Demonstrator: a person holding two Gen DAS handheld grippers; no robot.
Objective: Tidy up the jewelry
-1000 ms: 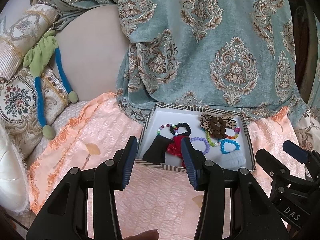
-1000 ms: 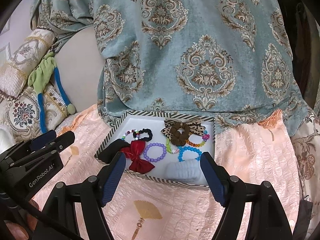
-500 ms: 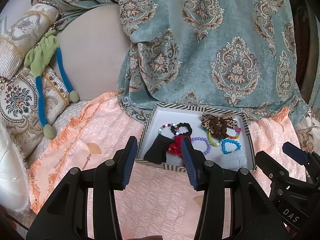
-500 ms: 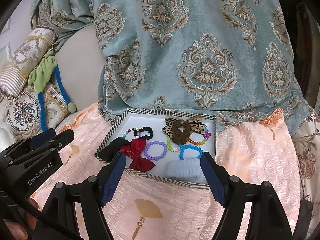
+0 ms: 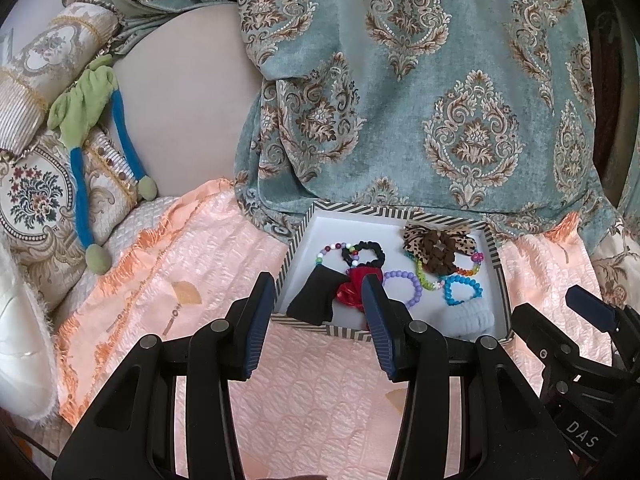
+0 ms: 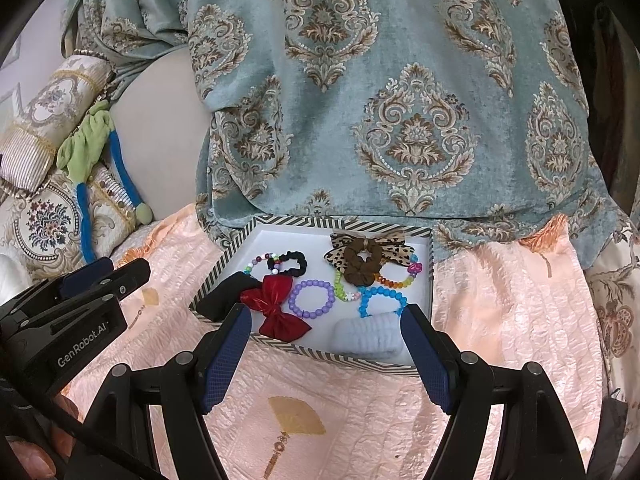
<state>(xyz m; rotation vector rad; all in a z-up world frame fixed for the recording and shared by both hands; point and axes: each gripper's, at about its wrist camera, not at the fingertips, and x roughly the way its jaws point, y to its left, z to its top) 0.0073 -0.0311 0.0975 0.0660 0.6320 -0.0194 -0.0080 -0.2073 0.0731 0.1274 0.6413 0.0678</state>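
A striped-rim white tray (image 5: 305, 224) (image 6: 236, 246) sits on the peach bedspread and holds the jewelry: a red bow (image 6: 278, 308) (image 5: 352, 286), a black cloth piece (image 5: 316, 296) (image 6: 218, 300), a purple bead bracelet (image 6: 312, 298) (image 5: 402, 288), a blue bead bracelet (image 6: 380, 298) (image 5: 462, 290), a leopard bow scrunchie (image 6: 366, 256) (image 5: 438, 244), a black scrunchie (image 6: 290, 264) and a pale blue scrunchie (image 6: 366, 334) (image 5: 470, 318). My left gripper (image 5: 318, 320) is open and empty, short of the tray's near left corner. My right gripper (image 6: 326, 352) is open wide and empty, before the tray's near edge.
A teal patterned blanket (image 5: 400, 80) hangs over the couch back just behind the tray. Embroidered cushions (image 5: 36, 196) and a green and blue plush toy (image 5: 92, 128) lie at the left. Peach bedspread (image 6: 360, 420) spreads around the tray.
Both views have shifted slightly, so the tray sits a little farther off. Both grippers stay open and empty; nothing in the tray has moved.
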